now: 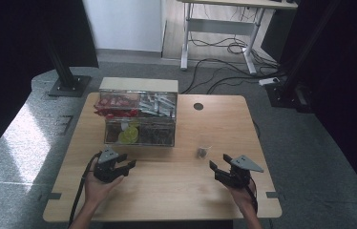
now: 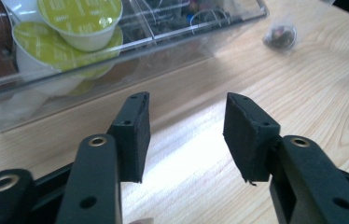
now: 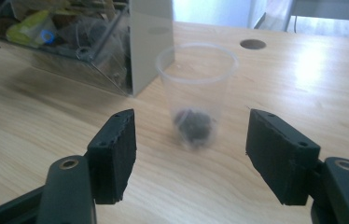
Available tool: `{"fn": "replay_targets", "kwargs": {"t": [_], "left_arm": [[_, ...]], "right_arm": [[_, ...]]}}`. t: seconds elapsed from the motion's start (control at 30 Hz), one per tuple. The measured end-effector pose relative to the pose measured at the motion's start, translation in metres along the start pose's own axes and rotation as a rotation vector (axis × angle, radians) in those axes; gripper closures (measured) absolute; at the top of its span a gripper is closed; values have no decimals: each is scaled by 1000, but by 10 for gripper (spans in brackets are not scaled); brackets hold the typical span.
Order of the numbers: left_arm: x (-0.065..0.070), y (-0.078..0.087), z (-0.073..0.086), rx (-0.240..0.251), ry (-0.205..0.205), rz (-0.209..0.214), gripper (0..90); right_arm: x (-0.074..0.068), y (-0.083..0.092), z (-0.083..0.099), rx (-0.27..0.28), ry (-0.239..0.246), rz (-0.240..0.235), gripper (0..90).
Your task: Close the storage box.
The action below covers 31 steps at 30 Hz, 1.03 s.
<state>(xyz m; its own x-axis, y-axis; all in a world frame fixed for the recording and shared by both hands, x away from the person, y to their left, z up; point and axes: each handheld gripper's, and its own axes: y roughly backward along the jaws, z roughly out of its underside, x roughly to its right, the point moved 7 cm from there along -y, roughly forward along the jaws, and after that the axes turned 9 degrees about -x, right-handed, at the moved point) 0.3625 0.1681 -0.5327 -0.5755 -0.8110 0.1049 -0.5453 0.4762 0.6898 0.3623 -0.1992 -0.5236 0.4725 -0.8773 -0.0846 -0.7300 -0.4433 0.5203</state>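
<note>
A clear plastic cup (image 1: 204, 151) with a dark, bag-like lump in its bottom stands on the wooden table (image 1: 176, 191). In the right gripper view the cup (image 3: 196, 88) is upright just beyond my right gripper (image 3: 191, 135), whose jaws are open and apart from it. That gripper (image 1: 218, 162) sits at the table's front right. My left gripper (image 1: 126, 164) rests at the front left, open, with nothing between its jaws (image 2: 184, 135). Just ahead of it is a clear compartment box (image 1: 138, 119) holding green-lidded capsules (image 2: 79, 18), red packets and sachets.
A round cable hole (image 1: 198, 106) lies in the table's far right part. Beyond the table stand a white desk frame (image 1: 219, 28), loose floor cables (image 1: 224, 47) and a black stand base (image 1: 69, 86). The box's white end wall (image 3: 151, 42) is close behind the cup.
</note>
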Motion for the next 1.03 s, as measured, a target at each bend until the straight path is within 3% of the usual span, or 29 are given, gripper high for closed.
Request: {"fn": "replay_targets", "kwargs": {"t": [0.3, 0.57, 0.77, 1.03], "left_arm": [[-2, 1, 19, -26, 13, -17, 495], [-12, -3, 46, -82, 28, -45, 488], [-19, -4, 57, -97, 50, -59, 489], [-16, -8, 58, -111, 38, -67, 488]], "right_arm": [[21, 8, 26, -39, -27, 29, 317], [34, 6, 59, -116, -43, 54, 318], [33, -1, 64, -149, -25, 61, 320], [34, -1, 65, -155, -21, 71, 319]]}}
